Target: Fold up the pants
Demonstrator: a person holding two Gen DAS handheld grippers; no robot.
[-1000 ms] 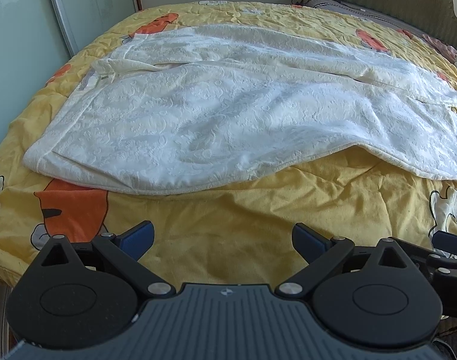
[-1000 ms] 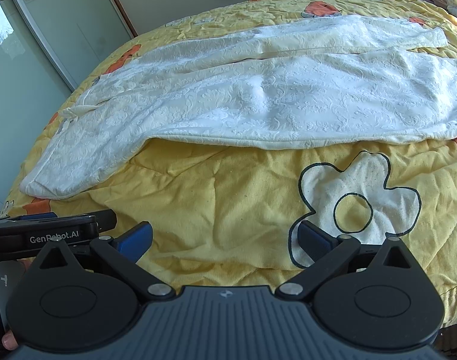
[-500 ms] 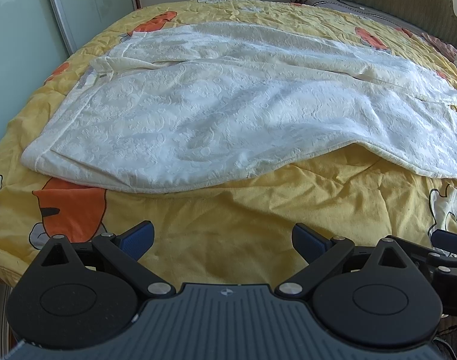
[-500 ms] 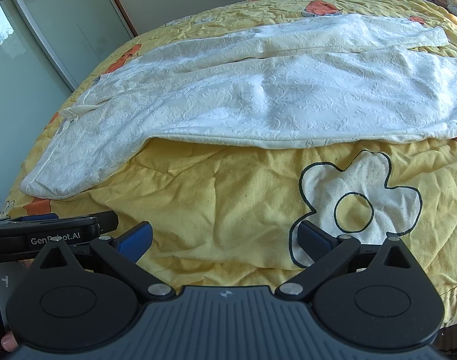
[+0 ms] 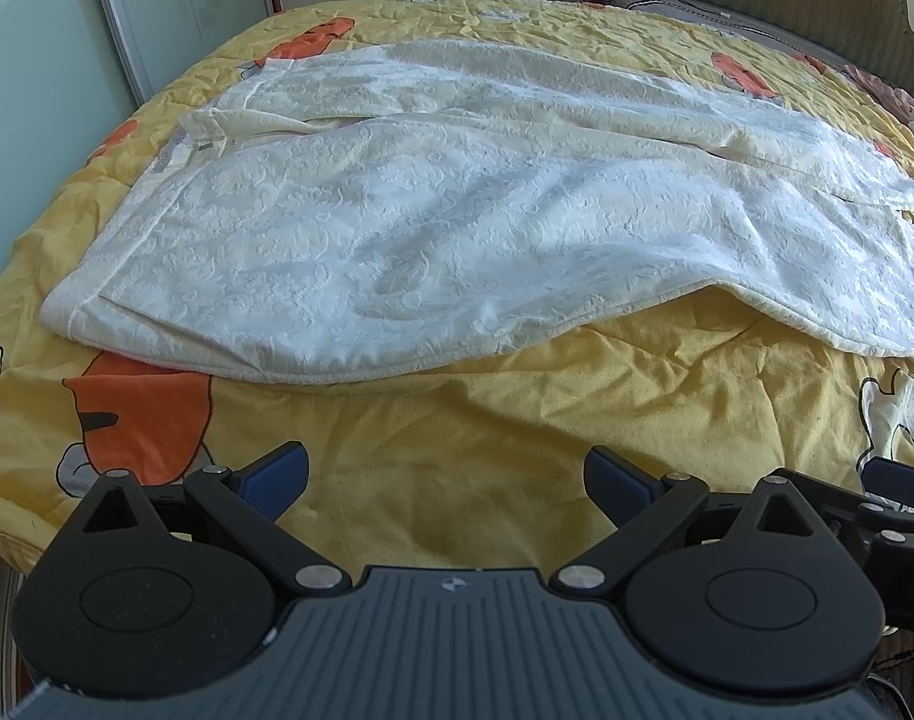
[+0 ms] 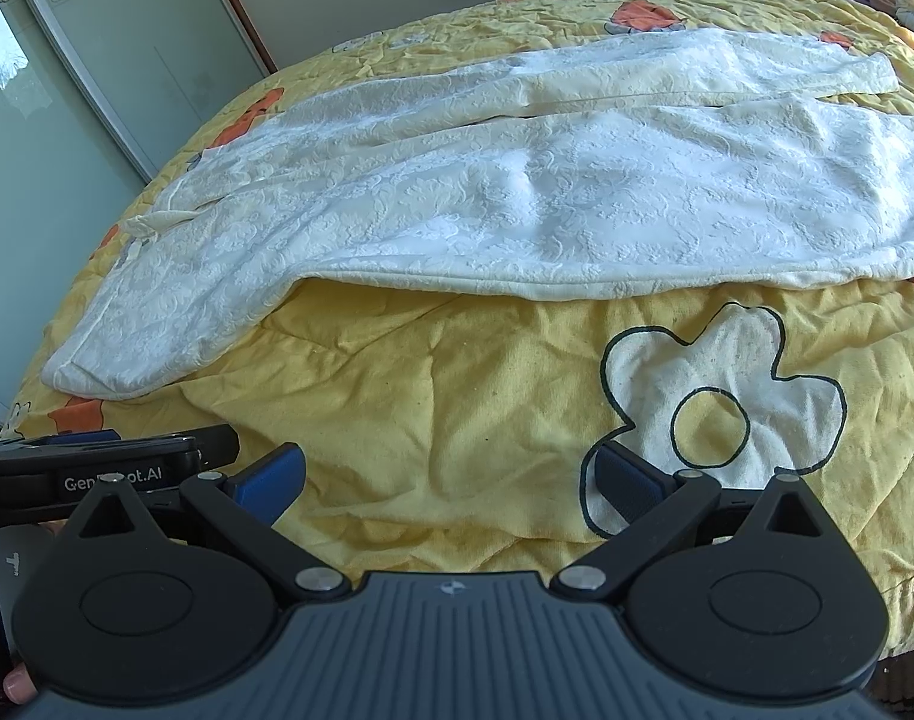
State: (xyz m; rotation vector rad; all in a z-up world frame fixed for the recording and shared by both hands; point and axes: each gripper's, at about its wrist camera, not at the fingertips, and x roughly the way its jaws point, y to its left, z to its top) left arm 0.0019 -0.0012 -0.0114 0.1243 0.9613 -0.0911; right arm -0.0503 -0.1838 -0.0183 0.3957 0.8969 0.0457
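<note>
Left gripper [image 5: 445, 480] nudged forward, both spread above pants [image 5: 457, 222]

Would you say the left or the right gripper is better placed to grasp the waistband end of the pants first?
Left, probably. The pants' waistband corner lies just ahead of the open left gripper; from the right gripper it lies far off to the side.

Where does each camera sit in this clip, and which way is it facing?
Left wrist: on the left gripper, low at the near bed edge, facing across the yellow bedspread at the waist end of the white pants; its open blue fingers show, and the other gripper's tip at right.
Right wrist: on the right gripper, same edge, facing the pants legs and a flower print; open fingers, the left gripper's body and a fingertip at left.
Shared: pants, bedspread, sliding door.
</note>
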